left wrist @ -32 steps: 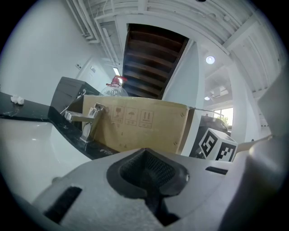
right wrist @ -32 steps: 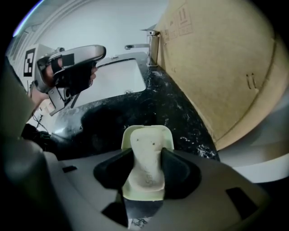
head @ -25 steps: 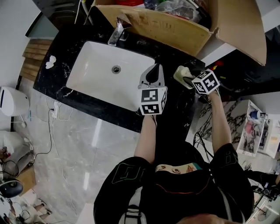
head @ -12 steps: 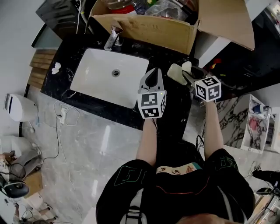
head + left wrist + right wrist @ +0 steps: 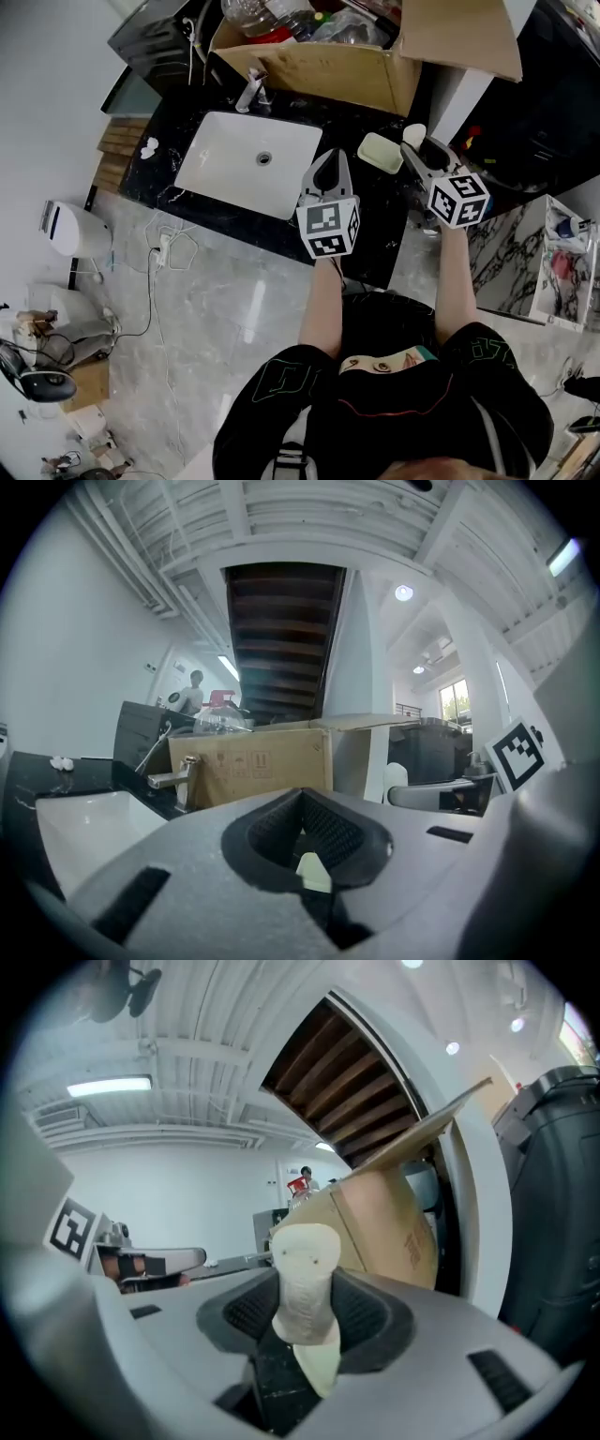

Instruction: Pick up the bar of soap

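Observation:
The bar of soap point(image 5: 413, 135) is a pale cream oval held on edge between the jaws of my right gripper point(image 5: 418, 146), just right of the pale green soap dish point(image 5: 380, 152) on the black counter. In the right gripper view the soap point(image 5: 303, 1279) stands upright, with both pads pressed on its sides. My left gripper point(image 5: 330, 165) hovers over the counter by the sink's right end, its jaws together and nothing in them.
A white sink point(image 5: 246, 159) with a chrome tap point(image 5: 251, 91) is set in the black counter point(image 5: 366, 220). An open cardboard box point(image 5: 323, 67) full of clutter stands behind it. The counter's front edge drops to a marble floor point(image 5: 216, 319).
My right gripper has come off the soap dish and moved right with the soap in its jaws. The left gripper has stayed by the sink's right end.

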`<state>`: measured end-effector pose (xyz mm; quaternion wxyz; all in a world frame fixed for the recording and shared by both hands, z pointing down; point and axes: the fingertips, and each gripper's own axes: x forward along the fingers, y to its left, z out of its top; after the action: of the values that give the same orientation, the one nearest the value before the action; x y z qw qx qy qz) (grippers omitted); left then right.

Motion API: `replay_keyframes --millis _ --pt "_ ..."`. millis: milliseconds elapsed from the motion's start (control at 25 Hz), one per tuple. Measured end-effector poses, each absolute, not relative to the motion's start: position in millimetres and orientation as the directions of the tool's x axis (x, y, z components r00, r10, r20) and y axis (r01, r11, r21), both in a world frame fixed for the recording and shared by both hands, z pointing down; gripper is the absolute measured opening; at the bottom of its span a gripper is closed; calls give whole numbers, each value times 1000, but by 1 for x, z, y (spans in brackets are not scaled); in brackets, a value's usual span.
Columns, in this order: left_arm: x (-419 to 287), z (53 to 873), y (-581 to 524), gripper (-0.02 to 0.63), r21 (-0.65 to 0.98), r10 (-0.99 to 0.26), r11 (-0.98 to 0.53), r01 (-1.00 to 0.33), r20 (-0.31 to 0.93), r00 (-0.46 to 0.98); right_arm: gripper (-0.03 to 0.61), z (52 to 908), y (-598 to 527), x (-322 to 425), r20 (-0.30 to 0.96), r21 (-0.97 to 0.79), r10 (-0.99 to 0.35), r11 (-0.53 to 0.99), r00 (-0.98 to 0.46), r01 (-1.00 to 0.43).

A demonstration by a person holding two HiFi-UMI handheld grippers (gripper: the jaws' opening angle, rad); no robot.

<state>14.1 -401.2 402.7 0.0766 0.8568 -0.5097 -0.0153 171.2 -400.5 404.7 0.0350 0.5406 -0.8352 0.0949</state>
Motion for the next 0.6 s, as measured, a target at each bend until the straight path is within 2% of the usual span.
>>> replay_keyframes --millis 200,320,600 --pt "14 382 -381 8 107 -893 -445 -889 25 449 179 368 -374 179 44 -105 -900 427 -433 -898" --pt "20 372 -368 8 79 -896 -442 -893 4 444 179 357 -356 188 19 -48 -908 418 -419 -907" --pt "26 370 -346 8 71 -909 -415 -907 -2 416 179 350 -334 205 -19 -43 -912 410 -410 -911"
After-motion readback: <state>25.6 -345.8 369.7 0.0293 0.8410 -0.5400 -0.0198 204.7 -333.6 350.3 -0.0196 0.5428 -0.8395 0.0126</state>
